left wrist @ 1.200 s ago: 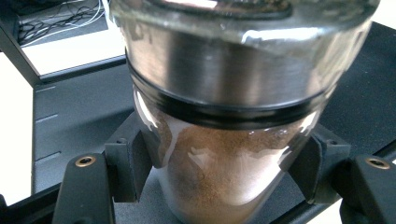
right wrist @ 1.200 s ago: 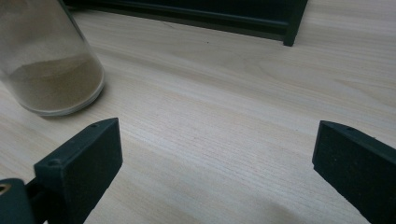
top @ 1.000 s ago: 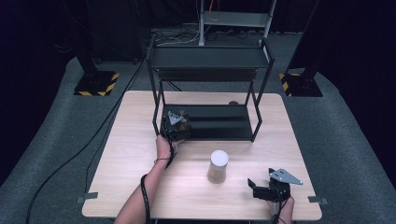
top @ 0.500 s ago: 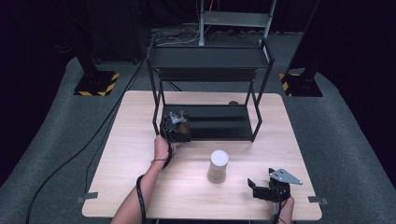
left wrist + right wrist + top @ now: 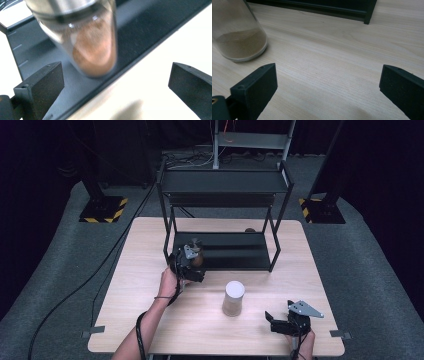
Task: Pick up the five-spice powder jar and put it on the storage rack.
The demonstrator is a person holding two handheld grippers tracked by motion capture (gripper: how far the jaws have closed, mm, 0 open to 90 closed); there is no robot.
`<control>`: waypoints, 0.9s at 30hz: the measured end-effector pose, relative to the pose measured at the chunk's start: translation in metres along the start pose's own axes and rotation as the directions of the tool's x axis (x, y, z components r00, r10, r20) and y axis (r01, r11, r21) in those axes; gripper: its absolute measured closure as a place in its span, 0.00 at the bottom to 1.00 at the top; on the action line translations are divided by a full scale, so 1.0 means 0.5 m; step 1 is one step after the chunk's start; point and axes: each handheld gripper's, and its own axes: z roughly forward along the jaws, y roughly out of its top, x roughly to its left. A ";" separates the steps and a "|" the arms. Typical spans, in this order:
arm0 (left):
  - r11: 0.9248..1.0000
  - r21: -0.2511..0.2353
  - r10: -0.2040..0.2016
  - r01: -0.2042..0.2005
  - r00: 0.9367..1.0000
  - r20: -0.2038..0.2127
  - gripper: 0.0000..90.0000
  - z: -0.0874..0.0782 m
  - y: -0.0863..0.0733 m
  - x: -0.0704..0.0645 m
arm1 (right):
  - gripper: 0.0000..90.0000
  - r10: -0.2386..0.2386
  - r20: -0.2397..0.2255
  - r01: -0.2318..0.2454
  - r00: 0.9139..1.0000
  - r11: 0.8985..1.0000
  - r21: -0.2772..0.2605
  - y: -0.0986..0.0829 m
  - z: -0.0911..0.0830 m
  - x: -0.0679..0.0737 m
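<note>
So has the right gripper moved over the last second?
No. The right gripper sits in the same spot near the table's front right corner, beside the white-lidded jar.

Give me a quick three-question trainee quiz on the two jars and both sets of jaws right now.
1. True or false: the left gripper is shut on the brown-powder jar.
2. Where does the white-lidded jar stand? A) on the table B) on the rack
3. Fill in: the right gripper has its jaws ____.

Key: 1 false, the jaws stand wide apart with the jar beyond them on the rack's lower shelf. 2 A. 3 open.
</note>
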 end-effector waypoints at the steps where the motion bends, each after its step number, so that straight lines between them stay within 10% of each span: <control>1: 1.000 -0.005 0.001 -0.001 1.000 0.000 0.00 -0.007 -0.009 -0.003 | 0.01 0.000 0.000 0.000 1.000 1.000 0.000 0.000 0.000 0.000; 17: 0.999 0.033 -0.004 0.004 1.000 0.018 0.00 -0.096 -0.138 -0.020 | 0.01 -0.002 0.006 0.002 1.000 1.000 0.009 0.003 0.001 0.003; 27: 0.994 0.011 -0.106 0.106 0.994 -0.028 0.00 -0.139 -0.222 -0.037 | 0.00 -0.004 0.022 0.003 1.000 1.000 0.009 0.003 0.002 0.009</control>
